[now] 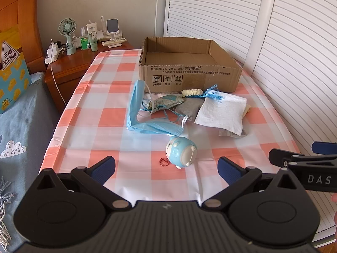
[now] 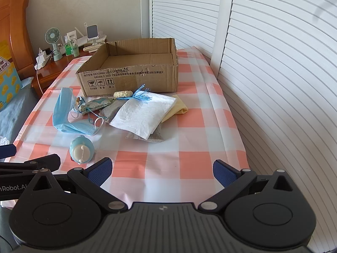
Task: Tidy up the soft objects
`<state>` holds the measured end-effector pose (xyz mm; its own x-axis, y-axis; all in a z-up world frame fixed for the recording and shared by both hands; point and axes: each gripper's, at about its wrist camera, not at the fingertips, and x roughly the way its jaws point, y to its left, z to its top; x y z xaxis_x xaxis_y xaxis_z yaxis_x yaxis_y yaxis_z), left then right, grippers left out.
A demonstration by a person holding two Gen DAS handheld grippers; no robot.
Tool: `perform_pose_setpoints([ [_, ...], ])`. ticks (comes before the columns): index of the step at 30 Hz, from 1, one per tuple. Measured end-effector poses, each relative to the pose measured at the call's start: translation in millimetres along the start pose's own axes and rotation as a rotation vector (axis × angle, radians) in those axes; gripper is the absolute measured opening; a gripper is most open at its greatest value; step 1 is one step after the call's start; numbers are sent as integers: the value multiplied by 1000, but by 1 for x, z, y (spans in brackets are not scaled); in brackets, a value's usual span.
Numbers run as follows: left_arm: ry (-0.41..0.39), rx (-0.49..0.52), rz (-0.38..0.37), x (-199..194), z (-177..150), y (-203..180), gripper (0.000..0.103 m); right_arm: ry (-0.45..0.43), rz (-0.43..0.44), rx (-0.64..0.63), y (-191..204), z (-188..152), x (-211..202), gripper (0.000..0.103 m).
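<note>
An open cardboard box stands empty at the far side of the checked table. In front of it lie soft things: a blue face mask, a patterned sachet, a white tissue over grey cloth, a yellow cloth, and a cream roll with blue tassel. A blue round toy lies nearest. My left gripper is open just before the toy. My right gripper is open over bare tablecloth.
A small red ring lies beside the toy. A wooden nightstand with a fan, bottles and chargers stands at the far left. A bed with blue bedding is on the left. White louvred doors run along the right.
</note>
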<state>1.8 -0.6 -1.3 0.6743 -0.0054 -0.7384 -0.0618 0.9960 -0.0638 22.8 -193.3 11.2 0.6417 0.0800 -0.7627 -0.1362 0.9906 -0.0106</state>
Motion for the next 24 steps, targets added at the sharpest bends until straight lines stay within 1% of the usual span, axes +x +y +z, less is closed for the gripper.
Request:
perform_pose_setpoints([
  [15,-3,-1,0,-2,0,-1,102,-6,-7,-5,0,0,-1,103],
  [24,-12,10,-22,2,1,1,102,-19,-12,-7,0,2,1,103],
])
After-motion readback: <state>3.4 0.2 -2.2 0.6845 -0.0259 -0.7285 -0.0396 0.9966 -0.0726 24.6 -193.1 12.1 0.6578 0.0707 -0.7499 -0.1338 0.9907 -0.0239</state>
